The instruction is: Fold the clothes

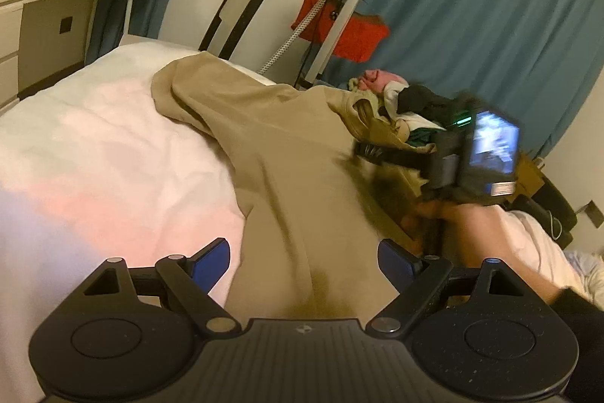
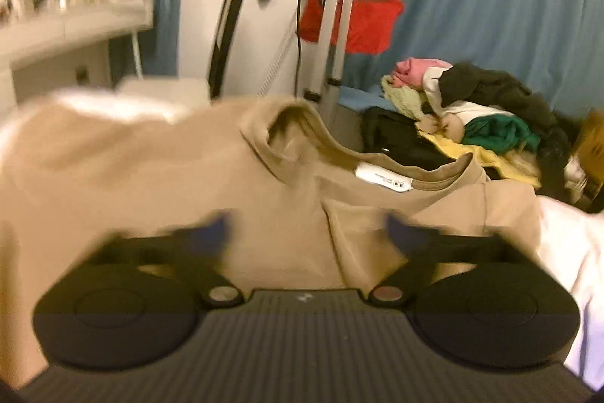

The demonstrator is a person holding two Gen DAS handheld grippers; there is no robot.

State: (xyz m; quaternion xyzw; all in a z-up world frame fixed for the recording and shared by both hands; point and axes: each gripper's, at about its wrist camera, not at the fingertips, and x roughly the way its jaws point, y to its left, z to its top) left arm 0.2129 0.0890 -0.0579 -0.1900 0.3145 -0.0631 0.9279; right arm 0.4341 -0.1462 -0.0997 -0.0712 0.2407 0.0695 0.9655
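**Tan T-shirt spread on white bed, both grippers wide open above it**

Tan T-shirt [image 2: 188,169] lies across the white bed [image 1: 94,146], directly ahead of and beneath both grippers. Cloth is rumpled, with ridges running away from the left gripper [image 1: 304,263]. From the right wrist view the collar [image 2: 434,176] sits just ahead of the right gripper [image 2: 305,225], slightly to its right, with a white neck label [image 2: 383,181] showing inside it; one part of the shirt stands up in a loose fold [image 2: 287,127] beyond the fingers.

Left gripper: blue pads [image 1: 211,263] spread apart, nothing between them, shirt fabric visible in the gap below. Contact with cloth: cannot tell.

Right gripper: fingers spread wide, blurred by motion, nothing pinched. In the left wrist view it appears ahead and to the right of the left gripper, held by the person's hand [image 1: 464,218], over the collar end of the shirt; its camera screen [image 1: 494,146] faces back.

Beyond the right gripper, further right: a pile of mixed clothes [image 2: 479,116], pink, dark, green and yellow. Behind that, blue curtain [image 2: 490,6] and a red garment [image 2: 362,21] hanging on a metal stand [image 2: 339,25].
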